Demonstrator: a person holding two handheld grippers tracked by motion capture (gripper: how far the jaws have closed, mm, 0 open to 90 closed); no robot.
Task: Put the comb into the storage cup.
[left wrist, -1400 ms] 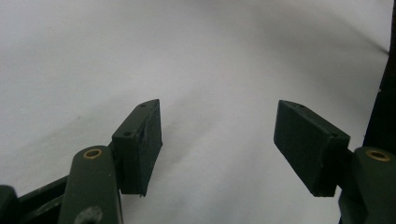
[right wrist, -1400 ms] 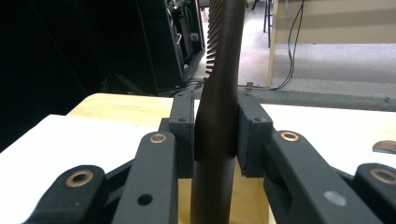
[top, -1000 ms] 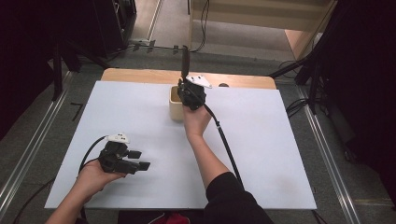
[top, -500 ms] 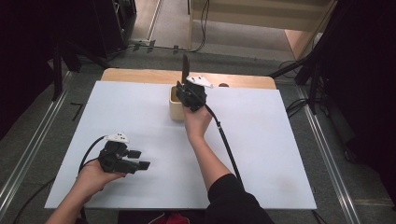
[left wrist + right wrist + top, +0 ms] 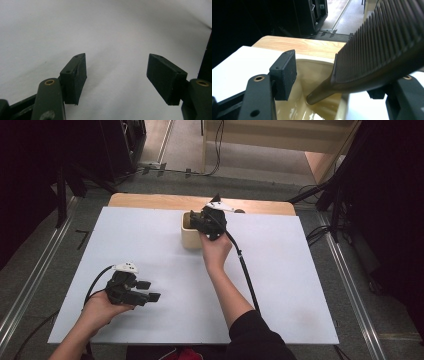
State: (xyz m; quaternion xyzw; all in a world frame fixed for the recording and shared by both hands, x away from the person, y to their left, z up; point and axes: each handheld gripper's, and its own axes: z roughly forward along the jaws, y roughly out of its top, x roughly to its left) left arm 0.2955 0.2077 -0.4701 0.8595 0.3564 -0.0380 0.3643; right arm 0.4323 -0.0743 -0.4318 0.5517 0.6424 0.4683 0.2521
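Note:
A cream container (image 5: pixel 190 239) stands at the back middle of the white table sheet (image 5: pixel 300 285). My right gripper (image 5: pixel 206 221) hovers over it. In the right gripper view a black comb (image 5: pixel 377 50) leans with its handle tip down inside the container (image 5: pixel 317 62), teeth end rising to the upper right against the right-hand jaw. The right gripper (image 5: pixel 332 83) has just been opening; its left pad (image 5: pixel 285 72) stands clear of the comb. The comb's top (image 5: pixel 216 198) pokes out behind the gripper. My left gripper (image 5: pixel 149 290) rests open at the front left, nothing between its jaws (image 5: pixel 116 75).
A strip of bare wooden tabletop (image 5: pixel 150 200) runs behind the white sheet. The right gripper's cable (image 5: pixel 245 270) trails along the forearm. Dark stands and cables (image 5: pixel 325 195) crowd the floor at the back and right.
The right gripper's jaws have opened and the comb, which stood tall above the gripper, has sunk lower and tipped to the right. The left hand has stayed put.

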